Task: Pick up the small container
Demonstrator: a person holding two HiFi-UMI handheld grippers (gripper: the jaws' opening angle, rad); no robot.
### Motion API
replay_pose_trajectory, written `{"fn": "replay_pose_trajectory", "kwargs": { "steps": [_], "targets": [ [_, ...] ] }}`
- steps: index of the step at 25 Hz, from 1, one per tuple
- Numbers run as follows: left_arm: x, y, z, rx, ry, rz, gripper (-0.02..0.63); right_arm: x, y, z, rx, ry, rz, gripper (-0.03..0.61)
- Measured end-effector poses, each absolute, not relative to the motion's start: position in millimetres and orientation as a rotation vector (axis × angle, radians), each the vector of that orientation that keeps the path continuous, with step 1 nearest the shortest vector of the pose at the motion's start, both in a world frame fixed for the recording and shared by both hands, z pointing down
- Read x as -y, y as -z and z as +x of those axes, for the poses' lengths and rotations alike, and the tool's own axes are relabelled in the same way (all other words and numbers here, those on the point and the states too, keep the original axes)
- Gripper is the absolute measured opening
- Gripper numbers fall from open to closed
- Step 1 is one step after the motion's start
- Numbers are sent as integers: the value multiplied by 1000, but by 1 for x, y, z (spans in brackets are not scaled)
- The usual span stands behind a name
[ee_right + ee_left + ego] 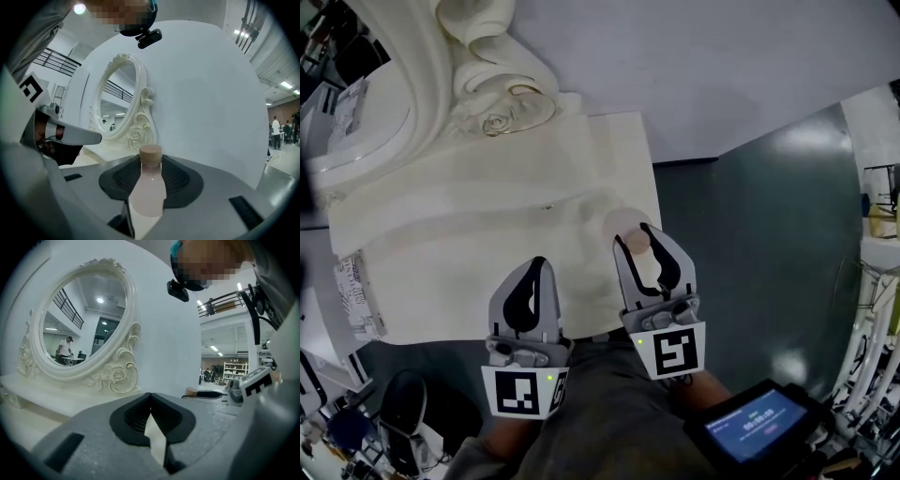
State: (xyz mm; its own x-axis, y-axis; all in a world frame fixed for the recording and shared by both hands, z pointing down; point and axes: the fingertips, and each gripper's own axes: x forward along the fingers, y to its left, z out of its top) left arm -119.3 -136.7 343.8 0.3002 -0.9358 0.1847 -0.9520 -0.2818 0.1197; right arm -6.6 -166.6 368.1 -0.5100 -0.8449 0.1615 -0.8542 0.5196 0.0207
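Small container (146,190) sits between the jaws of the right hand-held gripper (636,240). It is a small bottle, upright, with pale pink translucent contents and a tan cap that pokes out just past the fingertips.

- Handling, my read: light and probably rigid plastic. The wall is smooth and rounded, so it will be slippery in the pads, and a small base makes it tippy when set down.
- Grip point: the pads clamp the body below the shoulder, which is the right place. The neck and cap are too narrow and could pivot. Moderate squeeze only.
- Right hand-held gripper is closed on the bottle with jaws part-way apart. It points roughly level, slightly nose-down.
- Left hand-held gripper (150,397) has its jaws together and nothing in them. It sits just beside the right one and parallel to it.
- Bench (487,244) lies under and ahead of both, and the ornate mirror (84,319) is ahead-left.
- The bottle's base is hidden by the jaws, so I can't tell its clearance off the bench.
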Motion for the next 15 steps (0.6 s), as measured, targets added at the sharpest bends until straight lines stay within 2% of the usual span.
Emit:
{"fn": "replay_pose_trajectory", "kwargs": {
  "steps": [15],
  "targets": [
    [131,-270,-142,1959,-32,2399,14,159,-272,-9,2712,103,1464,141]
  ]
}}
